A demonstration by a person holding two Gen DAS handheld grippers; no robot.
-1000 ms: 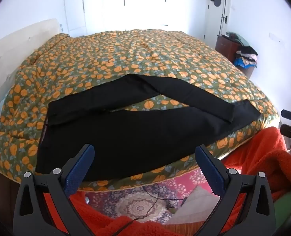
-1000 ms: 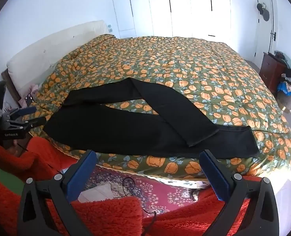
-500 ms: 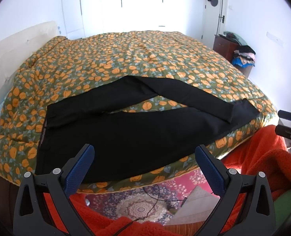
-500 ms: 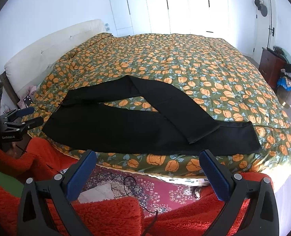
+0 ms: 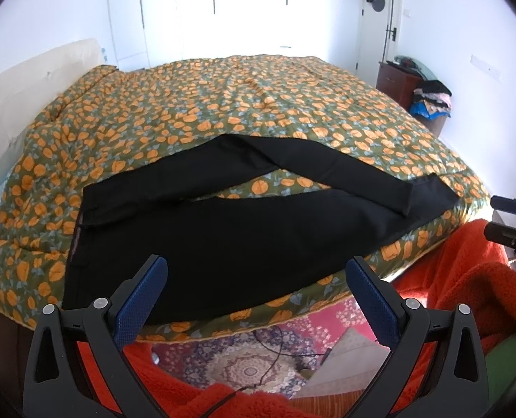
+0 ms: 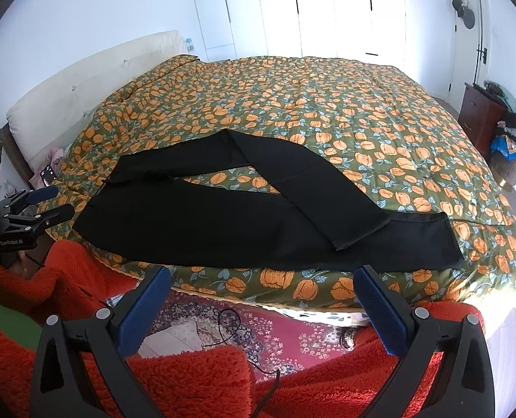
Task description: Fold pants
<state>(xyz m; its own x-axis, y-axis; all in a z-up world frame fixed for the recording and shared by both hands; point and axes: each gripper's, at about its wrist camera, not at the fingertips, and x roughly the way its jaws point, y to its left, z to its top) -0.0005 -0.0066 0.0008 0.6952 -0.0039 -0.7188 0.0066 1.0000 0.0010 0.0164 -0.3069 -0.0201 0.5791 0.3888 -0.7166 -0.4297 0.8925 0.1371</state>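
Pants (image 5: 223, 244) on the quilt's (image 5: 223, 104) near edge – limp, light (likely drapes); pinch hems. Left gripper (image 5: 256, 284), right gripper (image 6: 262, 289) both spread, empty.

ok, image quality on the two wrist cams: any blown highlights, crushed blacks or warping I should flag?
Left wrist view: the wardrobe doors are blown out to white, and the black pants show almost no fabric detail. Right wrist view: glare bleaches the bed's lower right corner; the pants are just as flat. Both views: fisheye bends the bed edge, with a dark vignette at the corners.
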